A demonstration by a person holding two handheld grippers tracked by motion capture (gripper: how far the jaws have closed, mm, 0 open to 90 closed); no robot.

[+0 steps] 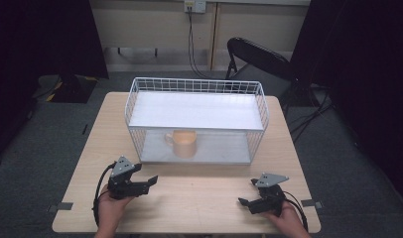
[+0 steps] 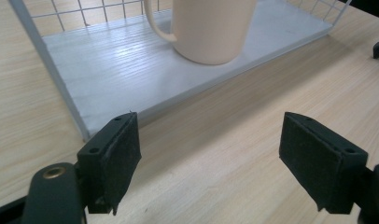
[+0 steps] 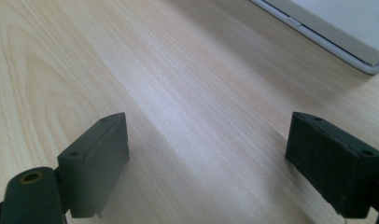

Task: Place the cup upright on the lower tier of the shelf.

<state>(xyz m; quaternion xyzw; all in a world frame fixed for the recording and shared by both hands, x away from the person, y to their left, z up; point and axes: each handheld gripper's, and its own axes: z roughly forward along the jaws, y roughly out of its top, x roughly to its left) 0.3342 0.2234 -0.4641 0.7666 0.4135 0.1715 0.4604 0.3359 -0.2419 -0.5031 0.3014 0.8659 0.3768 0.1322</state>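
Your left hand-held gripper (image 1: 151, 181) hovers w/ jaws apart, nothing between them; right hand-held gripper (image 1: 245, 203) likewise, over bare table (image 1: 199, 198). Mug (image 1: 183, 143) stands just ahead of the left one on the wire rack's (image 1: 197, 101) lower shelf, upright, handle pointing left.

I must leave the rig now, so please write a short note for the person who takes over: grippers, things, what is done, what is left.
Left gripper: open, holds nothing, low over the table, aimed toward the mug.
Right gripper: open, holds nothing, near the table's front right edge.
Mug: cream, upright, on the lower shelf of the white wire rack, handle toward the rack's left end.
Upper shelf: bare.
Done: nothing gripped yet.
Left: probably reach in with the left gripper and close its fingers on the mug.
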